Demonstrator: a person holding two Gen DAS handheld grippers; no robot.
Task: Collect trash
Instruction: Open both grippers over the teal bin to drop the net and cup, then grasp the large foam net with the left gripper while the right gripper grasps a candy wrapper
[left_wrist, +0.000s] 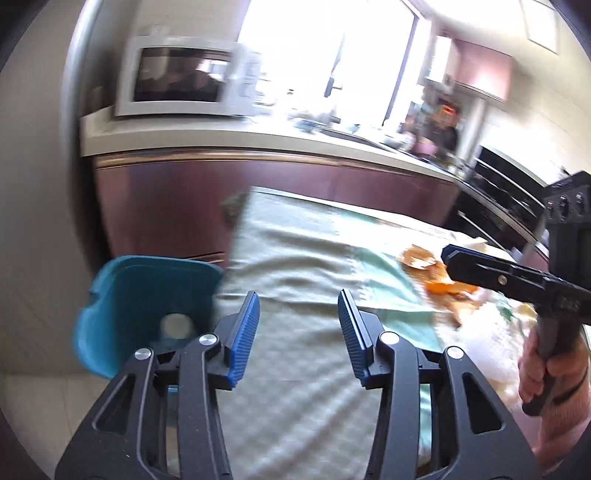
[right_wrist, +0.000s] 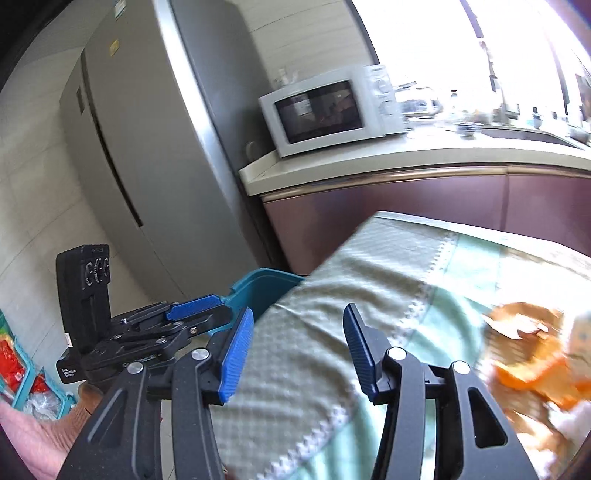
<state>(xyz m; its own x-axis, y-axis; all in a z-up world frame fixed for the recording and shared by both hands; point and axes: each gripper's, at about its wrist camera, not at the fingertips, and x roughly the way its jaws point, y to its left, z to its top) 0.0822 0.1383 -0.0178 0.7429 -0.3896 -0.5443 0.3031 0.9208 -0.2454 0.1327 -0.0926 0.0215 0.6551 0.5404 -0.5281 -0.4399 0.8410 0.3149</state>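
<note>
A teal trash bin stands on the floor off the table's left end, with a pale round item lying inside it. Orange peels and brown paper scraps are heaped on the green tablecloth at the right. My left gripper hovers over the cloth just right of the bin, open, with nothing between its blue pads. My right gripper is also open and empty above the cloth's left end, with the trash heap to its right and the bin beyond its left finger.
A hand holds the right gripper near the scraps. The left gripper shows beside the bin. Behind stand a steel fridge, a white microwave on a counter, and dark red cabinets.
</note>
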